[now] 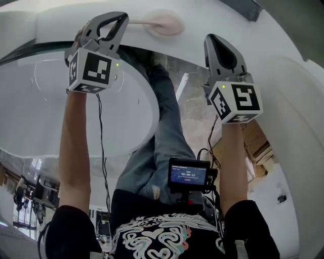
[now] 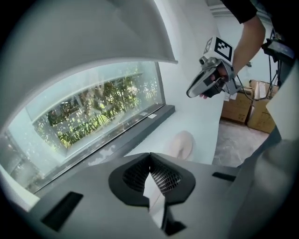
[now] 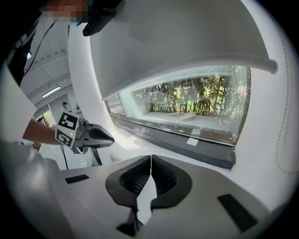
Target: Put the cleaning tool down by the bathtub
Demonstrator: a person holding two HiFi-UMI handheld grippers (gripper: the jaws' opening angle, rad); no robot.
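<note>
Left gripper (image 1: 123,18), head view: jaws closed on the thin handle of the cleaning tool (image 1: 163,24). Its round pinkish pad sat out past the jaw tips on the white tub ledge (image 1: 212,15). Right gripper (image 1: 214,40) was held up beside it, well apart from the pad, w/ nothing in it.

Left gripper view: the jaw tips of the left gripper (image 2: 150,156) met, and a pale strip in the gap below them was prob. the handle. The pad (image 2: 182,144) lay just ahead on the ledge (image 2: 196,116), btw the window (image 2: 93,112) and the drop to the floor (image 2: 233,144). It looked tilted; couldn't tell if it was fully resting or just touching. The right gripper (image 2: 189,93) hung above the ledge further along.

Right gripper view: the right gripper (image 3: 151,158) had its jaws together, nothing btw them, only white surface beyond. The left gripper (image 3: 111,138) showed at left; the tool itself couldn't be made out here.

Risks, as I judged them:
- Pad was on the floor side of the ledge. If the jaws opened w/ the handle overhanging that edge, handle weight could lever the tool off.
- If the pad wasn't fully down yet, release would be a small drop, and a smooth ledge could let it skid.
- Pulling back before the jaws were well apart could drag the handle along.
- A sweep of the right gripper across the ledge could knock the pad.
</note>
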